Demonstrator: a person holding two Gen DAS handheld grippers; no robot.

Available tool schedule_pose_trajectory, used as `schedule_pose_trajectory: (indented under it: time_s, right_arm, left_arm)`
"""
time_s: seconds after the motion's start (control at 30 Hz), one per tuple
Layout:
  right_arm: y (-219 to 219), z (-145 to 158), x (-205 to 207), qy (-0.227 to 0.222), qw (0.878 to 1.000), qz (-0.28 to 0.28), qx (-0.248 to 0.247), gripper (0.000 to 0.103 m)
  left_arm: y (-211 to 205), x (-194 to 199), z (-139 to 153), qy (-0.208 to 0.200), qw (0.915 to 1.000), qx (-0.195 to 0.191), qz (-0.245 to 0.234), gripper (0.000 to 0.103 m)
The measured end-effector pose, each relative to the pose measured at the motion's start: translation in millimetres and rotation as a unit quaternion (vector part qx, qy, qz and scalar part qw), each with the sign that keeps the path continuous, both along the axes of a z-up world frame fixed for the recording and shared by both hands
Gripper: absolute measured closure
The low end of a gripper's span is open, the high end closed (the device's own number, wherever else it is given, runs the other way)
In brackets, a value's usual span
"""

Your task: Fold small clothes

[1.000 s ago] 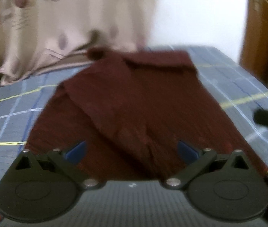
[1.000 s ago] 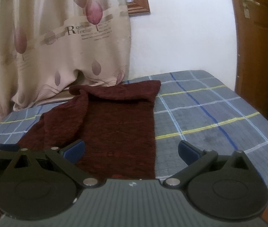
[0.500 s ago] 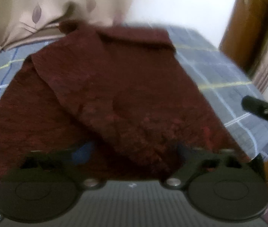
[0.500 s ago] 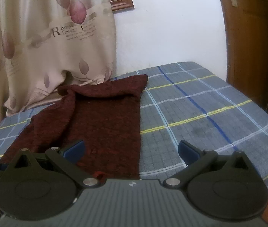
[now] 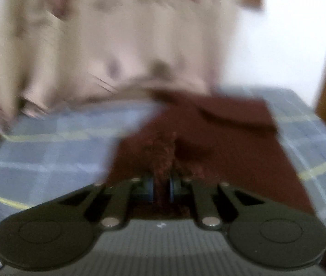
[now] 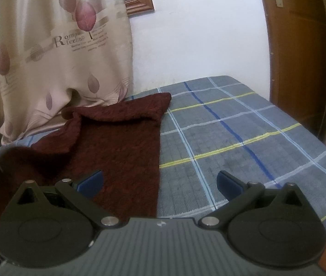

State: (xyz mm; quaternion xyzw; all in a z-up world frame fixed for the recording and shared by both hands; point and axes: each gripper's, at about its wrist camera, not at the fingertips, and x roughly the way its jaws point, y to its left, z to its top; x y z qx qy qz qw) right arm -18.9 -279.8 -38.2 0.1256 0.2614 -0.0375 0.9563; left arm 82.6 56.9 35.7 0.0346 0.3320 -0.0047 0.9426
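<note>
A dark maroon knit garment [image 6: 126, 142] lies on the bed with its far end toward the curtain; one side is folded over the middle. In the blurred left wrist view my left gripper [image 5: 161, 189] is shut on a bunched near edge of the garment [image 5: 220, 151] and lifts it off the bed. My right gripper [image 6: 159, 182] is open and empty, low over the garment's near right edge, its left finger above the cloth and its right finger above the bedsheet.
The bed has a grey-blue plaid sheet [image 6: 243, 133] with yellow and blue lines. A beige leaf-print curtain [image 6: 55, 53] hangs at the back left, touching the bed. A white wall and a brown wooden door [image 6: 296, 46] stand at the right.
My left gripper went from open over the garment to shut on its near edge and pulled it up; its view swung toward the curtain. The right gripper stayed open and shifted slightly.
</note>
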Motion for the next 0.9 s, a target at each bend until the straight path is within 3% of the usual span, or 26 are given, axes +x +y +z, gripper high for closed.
schedule_pose_trajectory:
  time_s: [0.13, 0.27, 0.37, 0.57, 0.73, 0.9]
  right_arm:
    - [4.2, 3.0, 14.5, 0.006, 1.0, 0.004, -0.004, 0.0]
    - [13.7, 7.5, 27.9, 0.011, 1.0, 0.013, -0.019, 0.0]
    - [22.4, 12.0, 43.1, 0.018, 0.999, 0.031, -0.024, 0.0]
    - [39.6, 33.9, 92.9, 0.012, 0.996, 0.075, -0.037, 0.0]
    - [62.8, 51.2, 161.2, -0.007, 0.99, 0.135, -0.047, 0.0]
    - [93.0, 47.1, 242.3, -0.003, 0.984, 0.168, -0.063, 0.0]
  left_arm:
    - [46.3, 31.5, 22.7, -0.041, 0.9951, 0.059, 0.068, 0.091]
    - [96.9, 77.7, 27.4, -0.044, 0.9871, 0.091, 0.124, 0.091]
    - [133.8, 115.1, 14.0, -0.029, 0.9797, 0.112, 0.164, 0.091]
    - [204.2, 175.1, -37.0, 0.024, 0.9699, 0.102, 0.22, 0.09]
    - [236.0, 210.2, -71.9, 0.039, 0.9583, 0.119, 0.257, 0.09]
    - [268.2, 236.3, -73.8, 0.036, 0.945, 0.127, 0.3, 0.09]
